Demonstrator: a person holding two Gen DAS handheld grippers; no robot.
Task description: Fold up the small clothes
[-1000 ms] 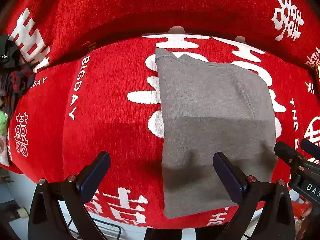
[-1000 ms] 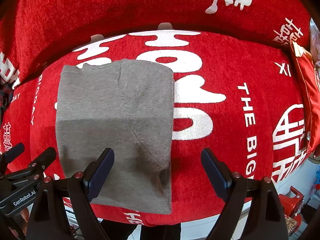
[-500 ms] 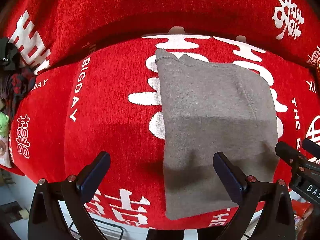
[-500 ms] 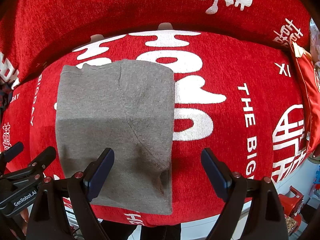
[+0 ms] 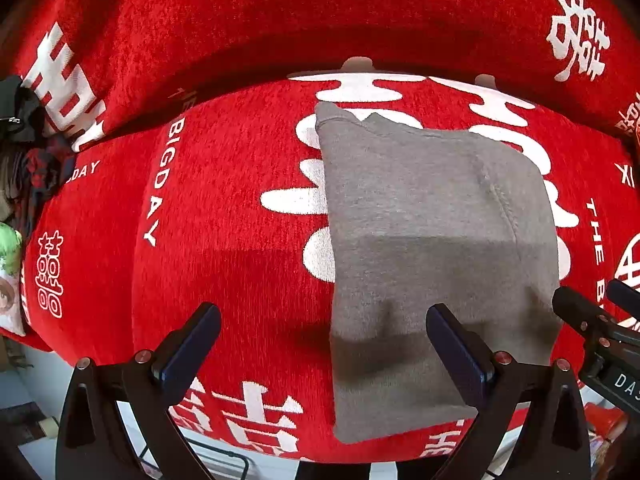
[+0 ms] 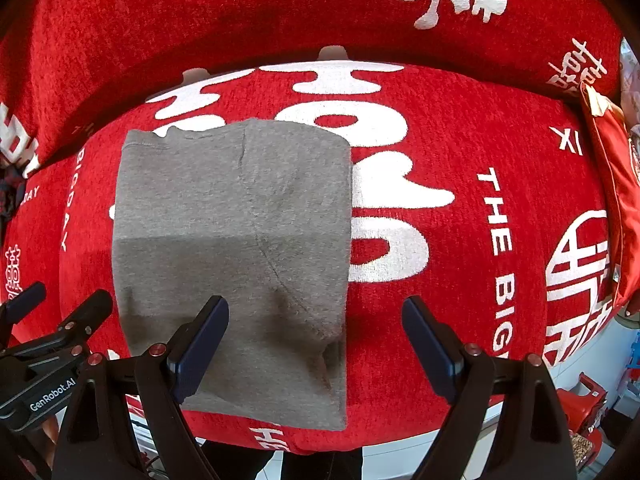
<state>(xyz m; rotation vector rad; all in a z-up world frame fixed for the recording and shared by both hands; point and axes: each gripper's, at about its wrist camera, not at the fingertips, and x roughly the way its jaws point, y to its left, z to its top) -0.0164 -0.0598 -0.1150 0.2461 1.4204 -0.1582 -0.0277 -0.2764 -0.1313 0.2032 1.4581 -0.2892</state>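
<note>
A grey knit garment (image 5: 432,248) lies folded into a tall rectangle on the red sofa seat (image 5: 224,208), its near end hanging over the seat's front edge. Seen from the right wrist, the same grey garment (image 6: 236,240) fills the left half of the seat. My left gripper (image 5: 324,344) hovers open above the garment's left edge, nothing between its fingers. My right gripper (image 6: 316,332) is open above the garment's lower right corner, also holding nothing. Each gripper shows at the edge of the other's view.
The sofa's red backrest (image 5: 280,20) with white characters rises behind the seat. Dark clothes (image 5: 28,152) are piled at the far left. A red cushion (image 6: 616,184) stands at the right end. Pale floor (image 6: 408,452) and a red stool (image 6: 580,404) lie below the front edge.
</note>
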